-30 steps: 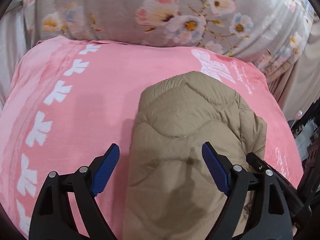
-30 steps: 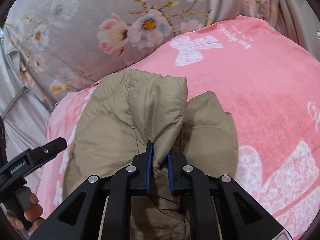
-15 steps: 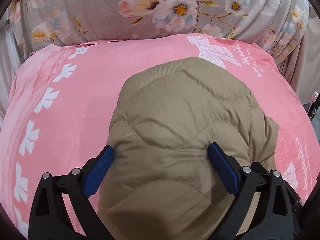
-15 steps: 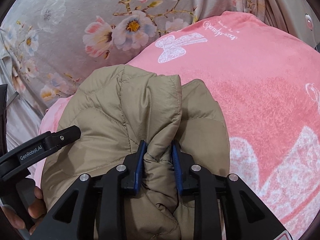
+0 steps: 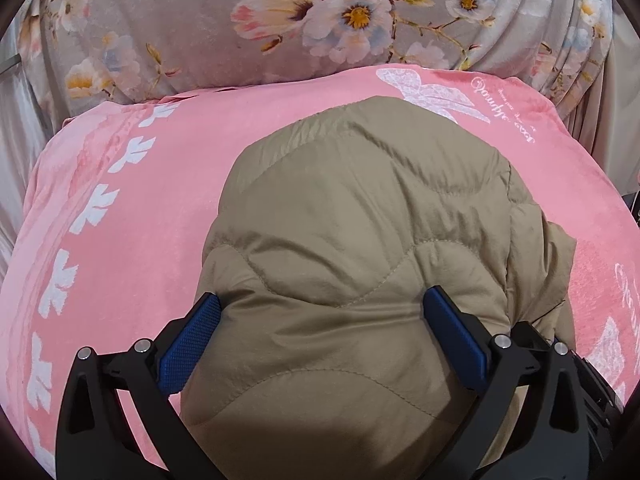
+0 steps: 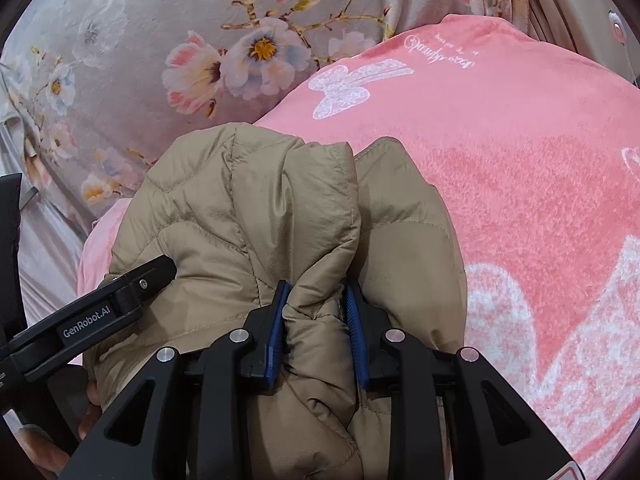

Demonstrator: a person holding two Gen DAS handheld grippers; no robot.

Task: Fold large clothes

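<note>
A tan quilted puffer jacket (image 5: 360, 240) lies bunched on a pink blanket (image 5: 140, 220). My left gripper (image 5: 322, 312) is open, its blue pads wide apart on either side of a bulge of the jacket. In the right wrist view the jacket (image 6: 248, 216) is folded into a thick roll. My right gripper (image 6: 316, 300) is partly closed on a fold of the jacket, with padding bulging between the pads. The left gripper's black body (image 6: 92, 320) shows at the left, lying against the jacket.
A grey floral cover (image 5: 320, 20) rises behind the pink blanket, also in the right wrist view (image 6: 180, 40). The blanket (image 6: 520, 200) has white butterfly prints and spreads to the right. Grey curtain folds (image 5: 616, 100) hang at the right edge.
My left gripper has moved forward over the jacket, which now fills the gap between its pads. My right gripper's pads have spread wider, with more jacket between them.
</note>
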